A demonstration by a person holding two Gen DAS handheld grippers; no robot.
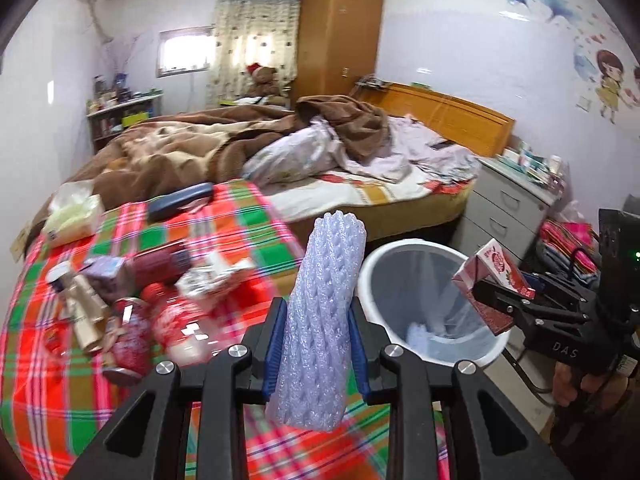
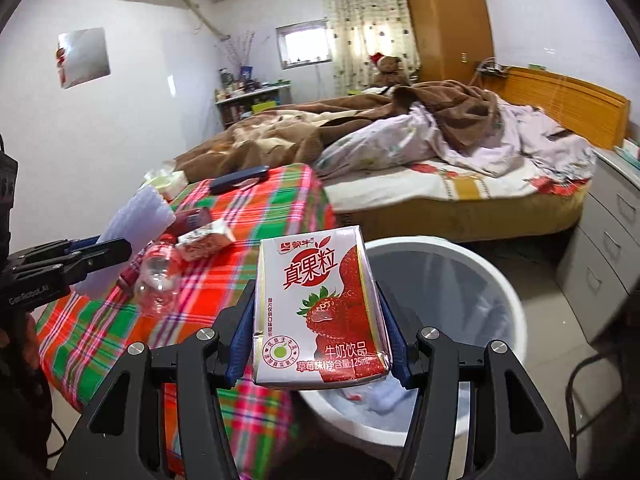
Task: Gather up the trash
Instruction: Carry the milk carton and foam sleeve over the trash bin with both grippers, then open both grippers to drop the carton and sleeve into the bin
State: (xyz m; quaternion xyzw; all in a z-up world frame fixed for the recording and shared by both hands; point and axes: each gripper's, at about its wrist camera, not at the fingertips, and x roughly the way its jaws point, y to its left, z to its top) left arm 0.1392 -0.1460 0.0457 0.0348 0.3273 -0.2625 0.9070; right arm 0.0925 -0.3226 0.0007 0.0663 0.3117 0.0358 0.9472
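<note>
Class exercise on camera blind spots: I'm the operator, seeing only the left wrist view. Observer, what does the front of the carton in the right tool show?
Observer: The white-and-red strawberry milk carton in the right tool has a round green badge at lower left.
Operator: What's inside the white round plastic bin?
Observer: A small red scrap lies among pale litter.
Operator: Is my white foam net sleeve over it?
Observer: No; the sleeve in the left tool appears over the checked tablecloth, left of the bin.
</note>
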